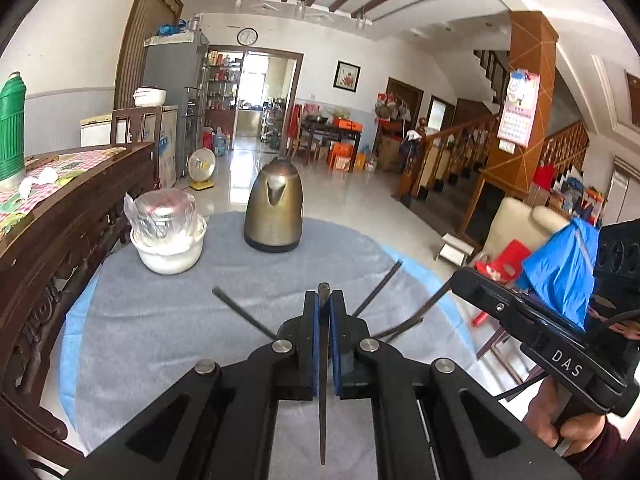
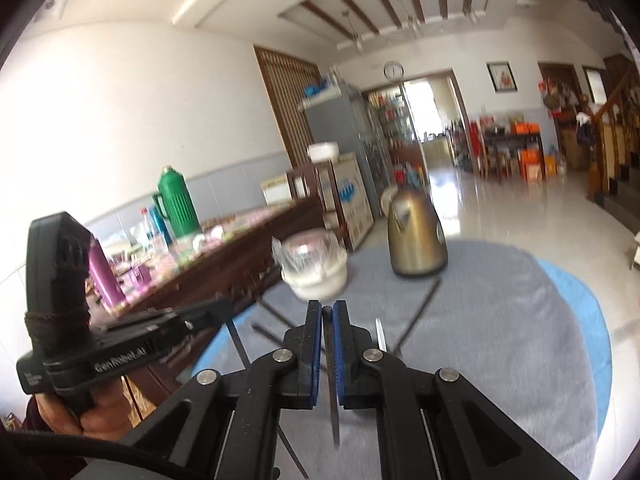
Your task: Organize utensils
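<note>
Above grey mat: left gripper pinches one chopstick; right gripper pinches another. Four chopsticks lie loose; kettle at 12 o'clock.

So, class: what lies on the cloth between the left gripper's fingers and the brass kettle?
Only bare grey cloth up to the kettle, in the left wrist view; loose chopsticks lie off to either side.

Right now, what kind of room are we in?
Probably a home's big living and dining room: a kettle on a cloth-covered table, a fridge by the wall, and a wooden staircase.
</note>
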The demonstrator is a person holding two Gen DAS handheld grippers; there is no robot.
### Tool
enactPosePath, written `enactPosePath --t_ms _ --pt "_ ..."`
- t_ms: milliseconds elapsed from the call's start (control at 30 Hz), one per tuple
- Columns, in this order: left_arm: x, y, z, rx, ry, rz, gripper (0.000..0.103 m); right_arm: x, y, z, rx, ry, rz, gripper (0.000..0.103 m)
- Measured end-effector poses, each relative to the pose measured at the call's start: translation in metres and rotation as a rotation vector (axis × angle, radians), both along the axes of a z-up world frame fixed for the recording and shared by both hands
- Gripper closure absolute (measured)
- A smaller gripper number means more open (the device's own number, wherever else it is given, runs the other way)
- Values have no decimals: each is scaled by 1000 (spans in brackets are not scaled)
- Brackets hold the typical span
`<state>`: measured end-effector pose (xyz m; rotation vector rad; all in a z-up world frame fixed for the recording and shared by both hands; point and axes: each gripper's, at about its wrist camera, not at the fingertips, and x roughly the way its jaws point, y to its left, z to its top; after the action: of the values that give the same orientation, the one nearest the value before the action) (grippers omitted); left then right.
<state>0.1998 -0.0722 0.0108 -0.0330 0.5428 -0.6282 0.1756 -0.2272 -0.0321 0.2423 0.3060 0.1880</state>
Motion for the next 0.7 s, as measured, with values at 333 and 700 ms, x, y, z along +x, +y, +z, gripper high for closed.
enactPosePath --t_ms 333,700 --pt "22 -12 41 -33 -60 43 98 30 8 42 -35 -54 -13 97" --pt "52 -40 63 -6 -89 81 97 69 0 67 -35 -51 -55 97"
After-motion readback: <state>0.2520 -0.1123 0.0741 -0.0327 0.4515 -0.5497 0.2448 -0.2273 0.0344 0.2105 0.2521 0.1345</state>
